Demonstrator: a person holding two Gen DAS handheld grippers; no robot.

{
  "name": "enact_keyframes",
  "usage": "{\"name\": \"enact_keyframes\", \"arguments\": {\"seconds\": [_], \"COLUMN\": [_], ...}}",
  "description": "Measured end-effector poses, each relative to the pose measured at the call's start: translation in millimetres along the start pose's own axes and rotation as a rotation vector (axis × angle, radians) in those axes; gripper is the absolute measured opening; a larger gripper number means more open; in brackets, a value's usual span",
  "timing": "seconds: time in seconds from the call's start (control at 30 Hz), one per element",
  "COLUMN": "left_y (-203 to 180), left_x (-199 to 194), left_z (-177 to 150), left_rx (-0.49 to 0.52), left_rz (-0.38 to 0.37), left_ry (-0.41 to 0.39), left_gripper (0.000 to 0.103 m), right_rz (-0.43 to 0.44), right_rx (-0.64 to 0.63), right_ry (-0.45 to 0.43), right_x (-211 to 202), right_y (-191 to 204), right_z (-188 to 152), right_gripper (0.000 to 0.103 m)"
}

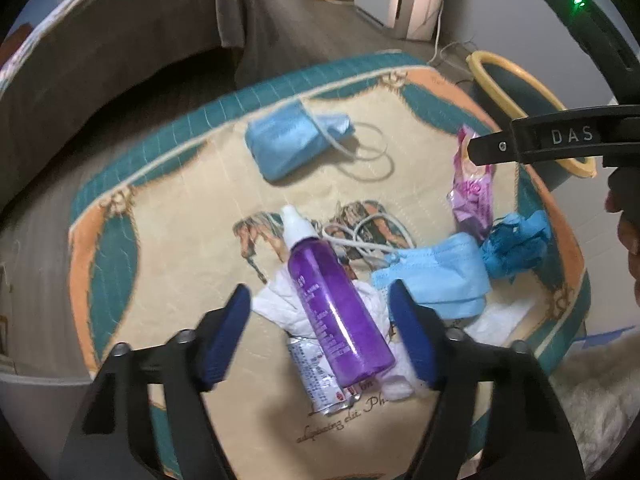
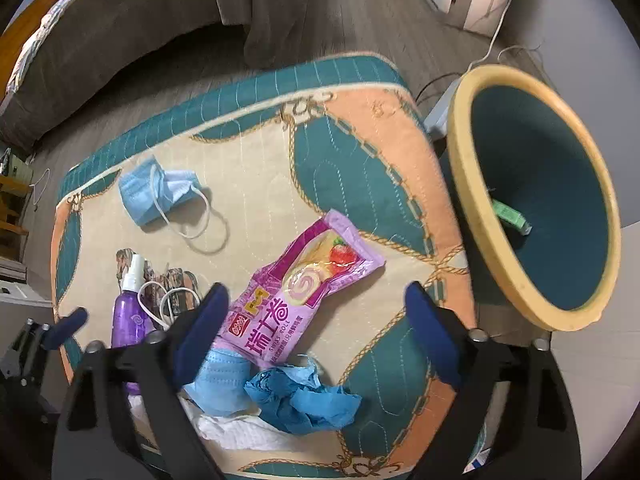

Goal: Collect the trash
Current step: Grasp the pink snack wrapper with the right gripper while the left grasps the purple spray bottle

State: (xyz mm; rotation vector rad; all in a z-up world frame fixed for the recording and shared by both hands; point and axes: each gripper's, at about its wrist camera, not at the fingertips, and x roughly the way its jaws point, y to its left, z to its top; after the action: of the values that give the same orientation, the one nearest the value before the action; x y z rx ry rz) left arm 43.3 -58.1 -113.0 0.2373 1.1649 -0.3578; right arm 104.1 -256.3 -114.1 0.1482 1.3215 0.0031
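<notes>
My left gripper [image 1: 318, 300] hangs over the quilted mat [image 1: 168, 208] with its blue pads apart, straddling a purple spray bottle [image 1: 340, 308] without touching it; nothing is held. The bottle lies on crumpled white tissue [image 1: 276, 306], a small printed tube [image 1: 320, 376] just beside its base. My right gripper [image 2: 316, 304] also stands wide and empty, its fingers either side of a pink Swiss-roll wrapper [image 2: 304, 280] lying flat on the mat. Below the wrapper sit a folded blue face mask [image 2: 220, 384] and a crumpled blue glove [image 2: 304, 400], touching each other. A second face mask [image 2: 160, 192] lies well apart near the mat's far edge, its ear loops spread out. The teal bin with a yellow rim [image 2: 472, 208] stands just off the mat's right edge, a small green scrap [image 2: 510, 216] inside. Bare mat lies open between the far mask and the wrapper; grey floor [image 2: 360, 12] lies beyond the far edge.
</notes>
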Motion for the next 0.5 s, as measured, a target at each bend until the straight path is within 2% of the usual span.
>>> {"name": "enact_keyframes", "arguments": {"seconds": [0.1, 0.2, 0.27, 0.3, 0.33, 0.37, 0.43, 0.5], "left_y": [2, 6, 10, 12, 13, 15, 17, 20], "left_x": [8, 15, 21, 23, 23, 23, 21, 20], "left_z": [0, -1, -2, -2, -2, -2, -2, -2], "left_rx": [-0.007, -0.027, -0.045, -0.051, -0.053, -0.053, -0.044, -0.046], "left_rz": [0.0, -0.007, -0.016, -0.022, -0.024, -0.028, -0.028, -0.027], "left_ry": [0.024, 0.048, 0.066, 0.071, 0.071, 0.069, 0.058, 0.055], "left_gripper": [0.056, 0.053, 0.048, 0.042, 0.039, 0.034, 0.034, 0.034], "right_rz": [0.02, 0.046, 0.07, 0.082, 0.091, 0.092, 0.093, 0.093], "right_rx": [0.008, 0.026, 0.041, 0.04, 0.028, 0.01, -0.03, -0.049], "right_ry": [0.037, 0.067, 0.086, 0.096, 0.102, 0.1, 0.078, 0.053], "right_x": [11, 22, 29, 32, 33, 32, 27, 20], "right_y": [0, 0, 1, 3, 5, 7, 14, 18], "right_z": [1, 1, 1, 1, 1, 1, 3, 6], "right_gripper": [0.069, 0.061, 0.052, 0.041, 0.026, 0.019, 0.008, 0.006]}}
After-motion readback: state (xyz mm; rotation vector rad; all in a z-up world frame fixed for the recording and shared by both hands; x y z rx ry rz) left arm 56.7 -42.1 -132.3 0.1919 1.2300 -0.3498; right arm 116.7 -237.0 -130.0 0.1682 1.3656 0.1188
